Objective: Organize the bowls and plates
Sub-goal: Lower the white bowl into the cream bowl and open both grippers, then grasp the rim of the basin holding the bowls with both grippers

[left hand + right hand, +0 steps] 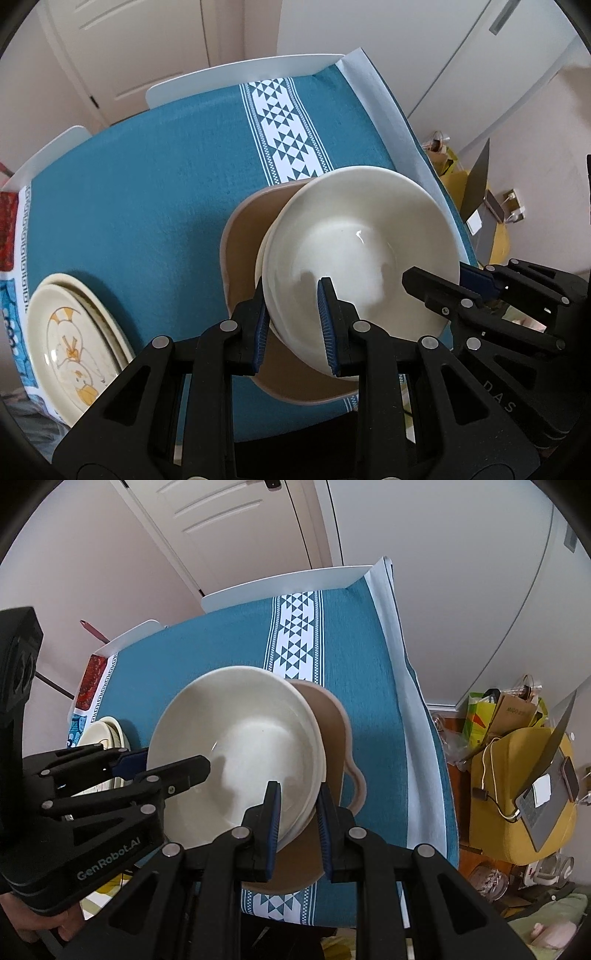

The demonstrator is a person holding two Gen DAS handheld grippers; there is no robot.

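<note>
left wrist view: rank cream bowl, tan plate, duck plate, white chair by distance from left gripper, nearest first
1. cream bowl: rim between the left gripper fingers.
2. tan plate: directly under the bowl.
3. duck plate: left, near table edge.
4. white chair: beyond the table's far side.

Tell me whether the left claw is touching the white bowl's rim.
Touching. The left wrist view shows the left claw with one finger inside and one outside the white bowl, its blue pads pinching the rim.
</note>
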